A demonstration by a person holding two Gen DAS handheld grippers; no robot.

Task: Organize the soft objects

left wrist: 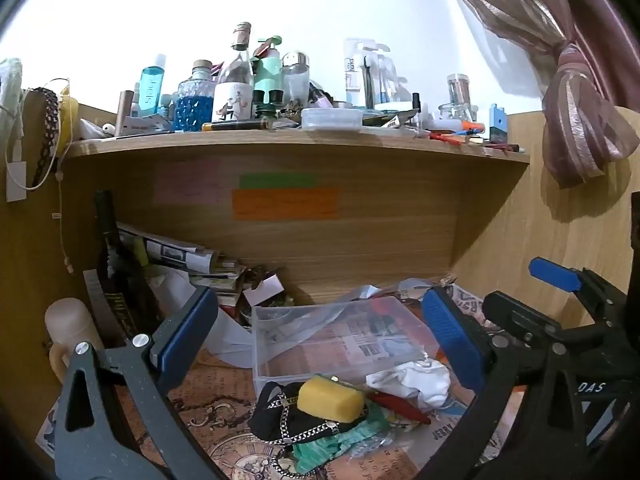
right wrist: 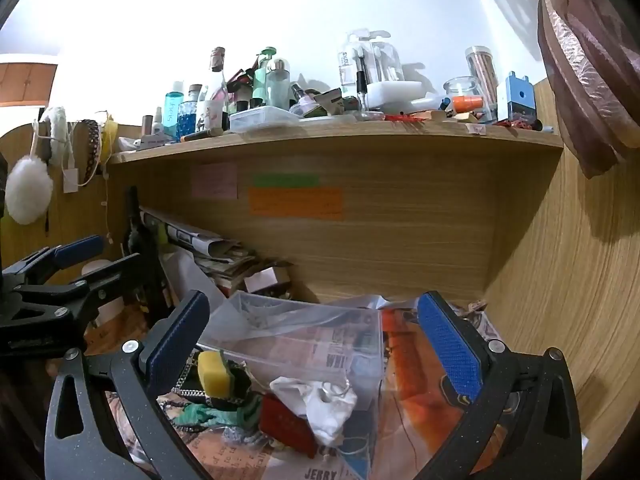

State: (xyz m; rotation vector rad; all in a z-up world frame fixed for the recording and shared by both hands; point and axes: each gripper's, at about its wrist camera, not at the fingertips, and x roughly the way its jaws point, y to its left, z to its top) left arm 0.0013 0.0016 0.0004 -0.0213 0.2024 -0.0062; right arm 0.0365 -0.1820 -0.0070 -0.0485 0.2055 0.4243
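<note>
A yellow sponge (left wrist: 330, 399) lies on a black cloth with a chain (left wrist: 296, 420), beside green fabric (left wrist: 340, 442), a white cloth (left wrist: 412, 382) and a red piece (left wrist: 400, 405), just in front of a clear plastic box (left wrist: 340, 336). My left gripper (left wrist: 320, 336) is open above the box and pile, holding nothing. In the right wrist view the sponge (right wrist: 214, 374), green fabric (right wrist: 208, 414), red piece (right wrist: 286, 422) and white cloth (right wrist: 320, 400) lie by the box (right wrist: 304, 336). My right gripper (right wrist: 316, 344) is open and empty; it also shows in the left wrist view (left wrist: 520, 292).
A wooden shelf (left wrist: 296, 142) above carries bottles, jars and a small box. Folded papers (left wrist: 180, 256) and a dark bottle (left wrist: 114, 264) lean at the back left. A curtain (left wrist: 576, 128) hangs at right. Newspaper covers the desk (left wrist: 224, 396).
</note>
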